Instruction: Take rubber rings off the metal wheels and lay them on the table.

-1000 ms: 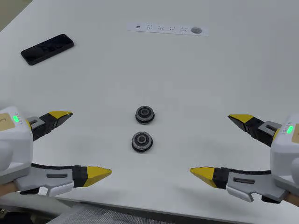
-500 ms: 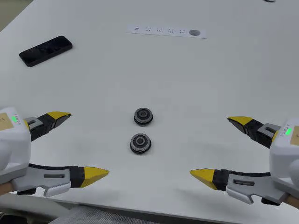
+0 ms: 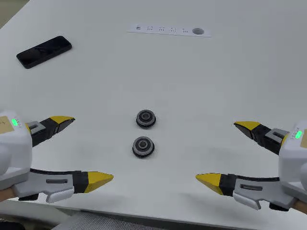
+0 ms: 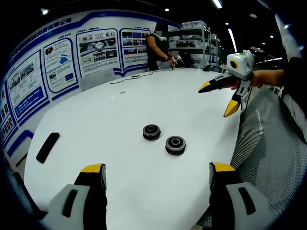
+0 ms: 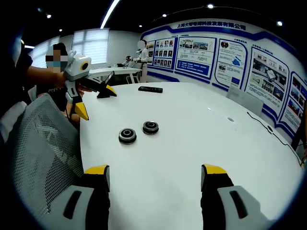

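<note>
Holding wide at the near edge of the worktop (image 3: 201, 86), the left gripper (image 3: 91, 147) and right gripper (image 3: 217, 151) are kept with fingers (image 3: 98, 178) spread and nothing gripped, much as a second ago; only the camera is seen to have drifted. The near wheel (image 3: 143, 146) and far wheel (image 3: 146, 119) are left untouched between them, rings (image 3: 135, 146) seemingly on. No removal is judged begun.

Black phone (image 3: 44, 51) lies well apart from socket strip (image 3: 169, 30)
</note>
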